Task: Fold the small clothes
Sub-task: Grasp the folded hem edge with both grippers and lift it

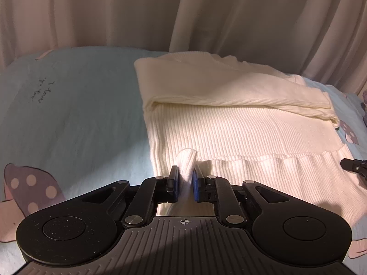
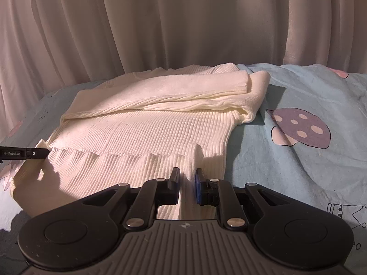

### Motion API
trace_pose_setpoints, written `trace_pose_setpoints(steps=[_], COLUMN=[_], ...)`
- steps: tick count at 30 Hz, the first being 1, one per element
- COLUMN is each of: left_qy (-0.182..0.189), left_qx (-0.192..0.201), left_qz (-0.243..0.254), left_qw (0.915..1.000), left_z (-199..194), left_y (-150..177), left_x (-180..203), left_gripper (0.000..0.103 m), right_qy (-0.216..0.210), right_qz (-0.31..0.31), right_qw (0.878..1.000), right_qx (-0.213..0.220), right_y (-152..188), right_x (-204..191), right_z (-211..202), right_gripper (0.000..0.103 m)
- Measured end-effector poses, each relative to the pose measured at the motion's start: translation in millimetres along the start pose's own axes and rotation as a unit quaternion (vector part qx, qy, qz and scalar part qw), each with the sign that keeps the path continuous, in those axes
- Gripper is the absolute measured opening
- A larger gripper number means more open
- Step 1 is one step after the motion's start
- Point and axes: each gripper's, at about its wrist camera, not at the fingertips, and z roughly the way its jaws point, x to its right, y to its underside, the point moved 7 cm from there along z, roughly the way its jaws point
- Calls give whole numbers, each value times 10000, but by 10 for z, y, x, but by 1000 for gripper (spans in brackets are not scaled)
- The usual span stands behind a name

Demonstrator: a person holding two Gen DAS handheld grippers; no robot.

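Basically the cream ribbed sweater (image 1: pixel 229 133) lies flat on the bed, near the far edge by the curtain, w/ both sleeves (image 2: pixel 183 87) already crossed over the chest at the top. Its wide ribbed hem band (image 2: pixel 114 167) is nearest the cameras, bottom edge facing the grippers.

Handling, as a guess: soft, stretchy knit, light but limp, so it'll sag and drag wherever it isn't supported. Not fragile, not slippery; the ribs give the pads decent bite. Best hold looks like the 2 bottom corners of the hem, pinching both layers so front and back travel together when the lower half gets carried up toward the sleeves.

Left gripper (image 1: pixel 184 178): jaws nearly closed on a small tuft of hem fabric (image 1: pixel 187 162) that bunches up between the blue pads (image 1: pixel 195 183). It sits near the sweater's left bottom corner. The right wrist view shows its finger from the side at that corner w/ a little fabric poking out.

Right gripper (image 2: pixel 187 180): jaws narrow, a ridge of knit (image 2: pixel 196 153) rising between them near the right bottom corner. Looks pinched, tho the pads seem a bit less tight than on the left.

Around it: pale blue bedsheet (image 1: pixel 80 114) w/ purple mushroom prints (image 2: pixel 300 126) and some handwriting-style text, and a beige curtain (image 2: pixel 160 23) hanging behind the bed.

Risk, IMO: only the top layer is caught, so the fold goes uneven.
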Motion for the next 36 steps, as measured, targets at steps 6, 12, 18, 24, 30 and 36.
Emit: trace_pose_setpoints(steps=[6,12,18,24,30,36], left_qy=[113,411,121,-42,206,217], left_qx=[98,624,1103,575,438,293], left_qz=[-57,-403,-296,-464,-173,-157], left_qw=[9999,9964,9934,9973,9987,9992], left_z=[-154,-381,-163,541,642,674], left_y=[-148,-696,-1265,-1300,-1049,-1029], left_x=[13,-33,-13,-78,-121,-122], left_gripper=[8,8,8,9,25,8], right_qy=[174,337,687,606,465,658], right_qz=[-424,-355,-280,-76,-167,-567], right_qw=[9987,9940,9901,9955,9980,9951], right_qx=[238,978,1189,723,391,482], right_y=[-131,-680,-1153,-1168,-961,-958], right_x=[-110,-69,53,222,281,155], right_z=[-128,-271,86,634,749,731], right_gripper=[6,5,5,6,16,5])
